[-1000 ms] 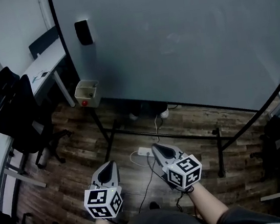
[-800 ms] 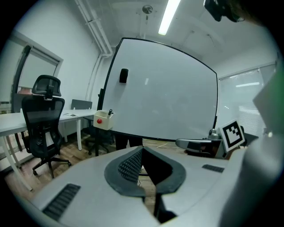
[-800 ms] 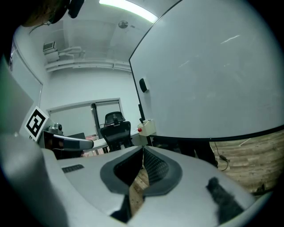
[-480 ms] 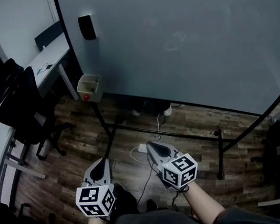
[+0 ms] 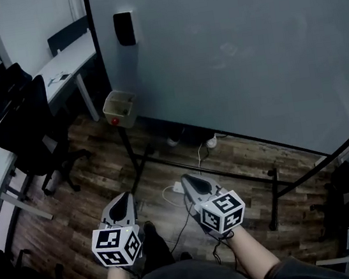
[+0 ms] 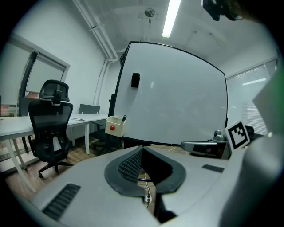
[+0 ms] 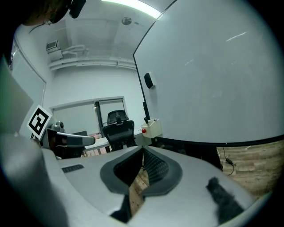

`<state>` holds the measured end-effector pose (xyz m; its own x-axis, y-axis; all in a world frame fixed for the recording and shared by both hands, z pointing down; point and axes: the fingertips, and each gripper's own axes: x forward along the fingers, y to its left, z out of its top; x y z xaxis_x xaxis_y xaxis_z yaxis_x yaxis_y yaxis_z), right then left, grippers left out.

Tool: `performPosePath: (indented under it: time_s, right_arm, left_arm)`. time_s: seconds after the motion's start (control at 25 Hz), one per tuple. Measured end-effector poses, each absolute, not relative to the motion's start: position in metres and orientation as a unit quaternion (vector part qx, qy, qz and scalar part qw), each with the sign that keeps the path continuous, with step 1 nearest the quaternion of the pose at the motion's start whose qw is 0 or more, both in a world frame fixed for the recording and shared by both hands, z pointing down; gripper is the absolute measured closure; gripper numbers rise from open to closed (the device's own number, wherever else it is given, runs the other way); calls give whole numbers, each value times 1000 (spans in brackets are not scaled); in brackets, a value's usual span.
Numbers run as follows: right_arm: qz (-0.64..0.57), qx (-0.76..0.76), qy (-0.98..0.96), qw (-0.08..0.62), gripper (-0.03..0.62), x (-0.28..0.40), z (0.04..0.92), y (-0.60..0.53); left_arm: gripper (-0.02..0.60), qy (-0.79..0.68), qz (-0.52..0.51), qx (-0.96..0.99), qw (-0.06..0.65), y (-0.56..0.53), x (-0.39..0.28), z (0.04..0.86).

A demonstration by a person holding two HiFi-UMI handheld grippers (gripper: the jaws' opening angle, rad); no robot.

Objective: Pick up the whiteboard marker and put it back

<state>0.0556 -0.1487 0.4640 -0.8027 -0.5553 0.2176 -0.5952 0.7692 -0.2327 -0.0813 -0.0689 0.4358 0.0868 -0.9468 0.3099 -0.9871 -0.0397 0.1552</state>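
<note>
Wooden floor lies open between the person and the whiteboard, crossed only by the stand's legs and a cable. The whiteboard marker stands near upright in the beige holder box at the board's lower left corner, ahead and left of both grippers. The left gripper is judged nearer, with the right gripper beside it. Both sets of jaws are clenched on nothing

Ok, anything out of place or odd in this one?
Nothing damaged or spilled. The marker box hangs at the whiteboard's lower left corner. Only a power strip and cables lie loose on the floor beneath the board.
</note>
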Motion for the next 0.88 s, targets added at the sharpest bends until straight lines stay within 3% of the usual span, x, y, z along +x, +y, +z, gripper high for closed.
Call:
performPosePath:
  time_s: [0.88]
  right_arm:
    - [118, 297, -946, 41, 569, -86, 440, -288]
  left_arm:
    - [569, -665, 48, 728, 162, -219, -205, 435]
